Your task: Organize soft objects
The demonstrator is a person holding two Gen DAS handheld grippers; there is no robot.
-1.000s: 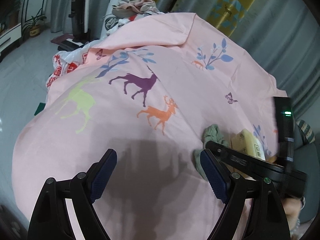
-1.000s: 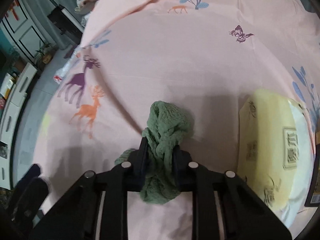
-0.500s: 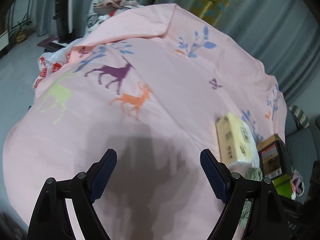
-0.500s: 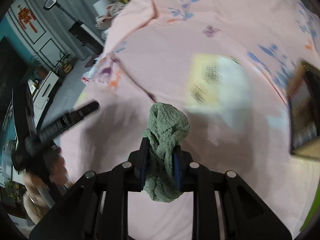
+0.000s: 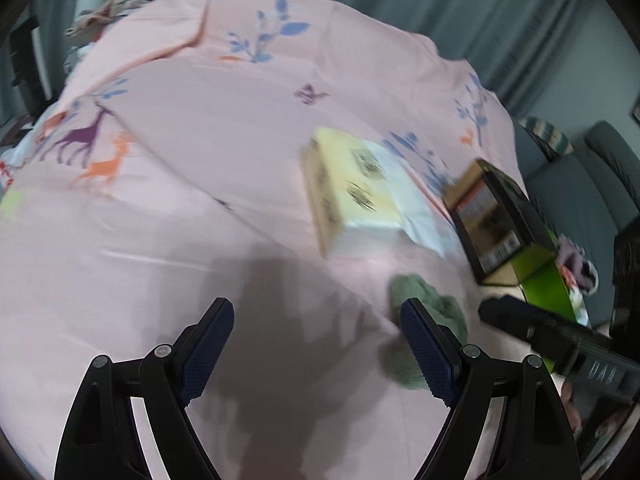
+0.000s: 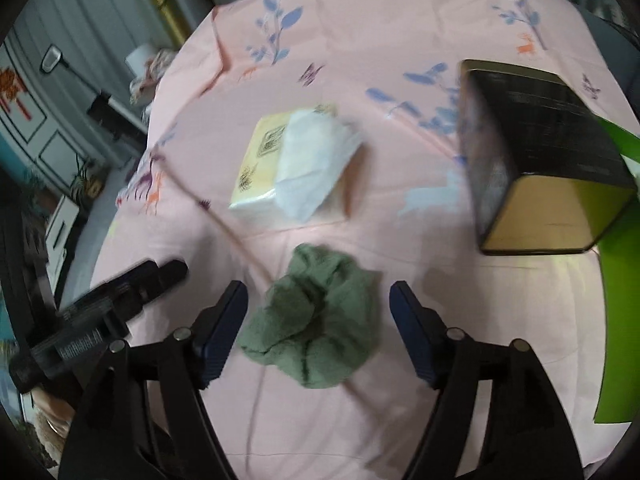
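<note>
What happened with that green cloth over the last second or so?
The right gripper let go of the green cloth: its jaws now stand wide open, and the cloth lies crumpled on the pink sheet near the tissue pack and black box. The left gripper stayed open and empty.

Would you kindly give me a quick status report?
Both tongs open: right tongs straddling the green cloth, left tongs empty. Cloth loose on the pink sheet. Tissue pack beyond, apart.

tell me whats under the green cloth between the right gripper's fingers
The green cloth lies crumpled on the pink deer-print sheet, between the open right gripper. A crease in the sheet runs under it. Whatever else sits beneath the cloth is covered.
</note>
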